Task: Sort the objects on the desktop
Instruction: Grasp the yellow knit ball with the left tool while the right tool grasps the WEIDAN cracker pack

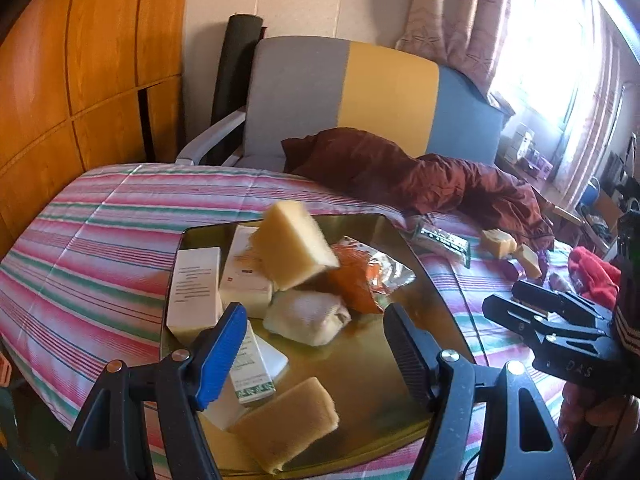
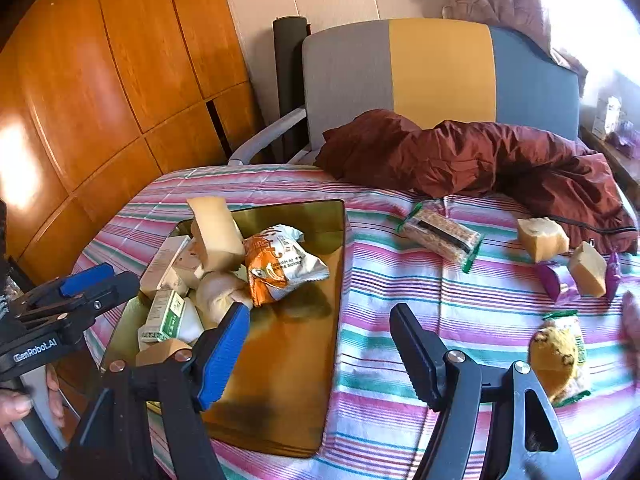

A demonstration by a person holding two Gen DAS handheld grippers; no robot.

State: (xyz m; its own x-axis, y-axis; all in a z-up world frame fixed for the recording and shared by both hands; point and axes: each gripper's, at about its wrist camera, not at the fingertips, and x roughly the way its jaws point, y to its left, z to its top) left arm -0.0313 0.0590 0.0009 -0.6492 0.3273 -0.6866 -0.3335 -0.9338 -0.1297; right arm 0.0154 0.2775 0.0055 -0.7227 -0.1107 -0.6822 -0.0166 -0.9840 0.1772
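Note:
A gold tray (image 1: 360, 380) (image 2: 288, 380) on the striped cloth holds white boxes (image 1: 196, 288), yellow sponges (image 1: 294, 250) (image 2: 216, 232), an orange snack bag (image 2: 276, 264) and a pale pouch (image 1: 306, 316). My left gripper (image 1: 316, 344) is open and empty above the tray; it also shows in the right wrist view (image 2: 86, 284). My right gripper (image 2: 320, 344) is open and empty over the tray's right edge; it shows in the left wrist view (image 1: 520, 300). On the cloth to the right lie a cracker pack (image 2: 442, 236), two sponges (image 2: 542, 238), a purple packet (image 2: 558, 280) and a yellow snack (image 2: 556, 356).
A maroon jacket (image 2: 480, 156) lies across the back of the table against a grey, yellow and blue chair (image 2: 440, 72). A wooden cabinet (image 2: 100, 100) stands at the left. A red item (image 1: 592, 272) lies at the far right.

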